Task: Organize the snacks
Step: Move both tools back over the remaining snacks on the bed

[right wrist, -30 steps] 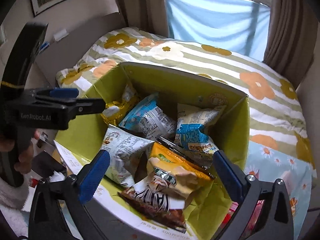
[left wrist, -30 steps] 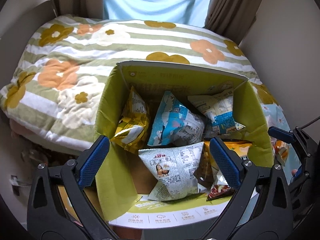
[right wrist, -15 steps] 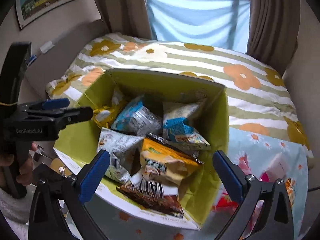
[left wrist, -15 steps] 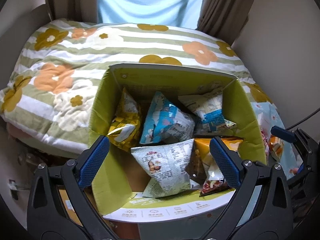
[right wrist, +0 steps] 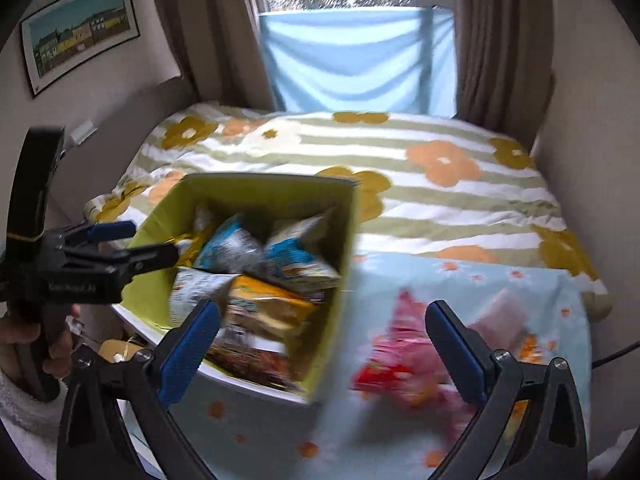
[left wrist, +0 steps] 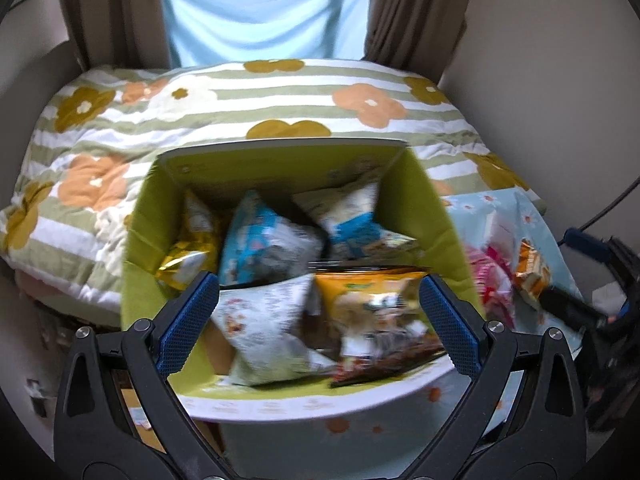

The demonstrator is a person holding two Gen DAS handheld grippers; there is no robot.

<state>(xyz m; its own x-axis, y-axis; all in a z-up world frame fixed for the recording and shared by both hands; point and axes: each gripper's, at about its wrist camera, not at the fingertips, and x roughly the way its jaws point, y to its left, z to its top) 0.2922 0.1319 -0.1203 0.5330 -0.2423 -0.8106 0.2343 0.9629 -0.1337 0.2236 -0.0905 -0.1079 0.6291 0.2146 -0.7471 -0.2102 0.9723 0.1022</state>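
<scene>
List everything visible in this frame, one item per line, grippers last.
box: one, green inside, on the bed's near end
snack bags in box: about six, blue, yellow, white, orange, brown
loose snack bags: blurred, pink-red and orange, on blue cloth right of box
blue cloth: one, daisy print
quilt: one, green-striped, floral
picture: one, left wall
left gripper: jaws open, empty
right gripper: jaws open, empty

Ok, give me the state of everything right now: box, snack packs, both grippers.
Green box: open, holding several packs.
Orange pack: inside box, near front.
Pink pack: outside box, lying on floral cloth.
Left gripper: open, empty.
Right gripper: open, empty.
</scene>
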